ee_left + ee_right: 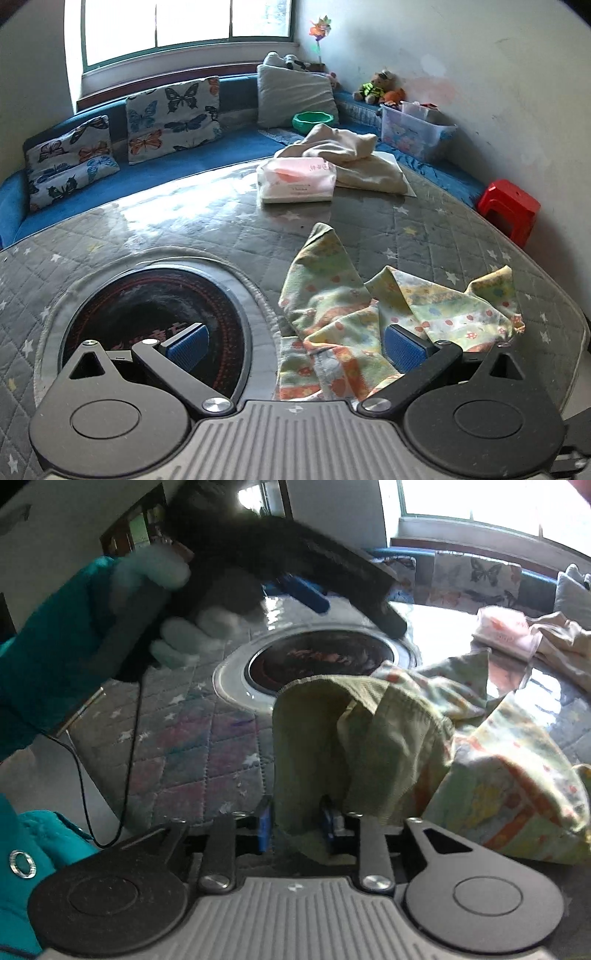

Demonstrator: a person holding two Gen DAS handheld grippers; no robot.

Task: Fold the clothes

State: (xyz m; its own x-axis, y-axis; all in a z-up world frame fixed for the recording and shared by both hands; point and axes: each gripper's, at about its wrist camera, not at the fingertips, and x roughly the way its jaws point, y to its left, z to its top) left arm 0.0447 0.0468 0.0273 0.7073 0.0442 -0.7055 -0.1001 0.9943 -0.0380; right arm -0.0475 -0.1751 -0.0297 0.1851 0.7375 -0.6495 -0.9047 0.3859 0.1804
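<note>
A small patterned garment, pale green and yellow with orange prints, lies crumpled on the grey quilted table cover. My left gripper is open, its blue pads wide apart, hovering over the garment's near edge. In the right wrist view my right gripper is shut on the garment's greenish hem and lifts it off the table. The left gripper, held by a gloved hand, shows blurred above the table there.
A round black hotplate is set into the table. A pink tissue pack and a cream cloth lie at the far side. A blue couch with butterfly cushions, a plastic box and a red stool surround the table.
</note>
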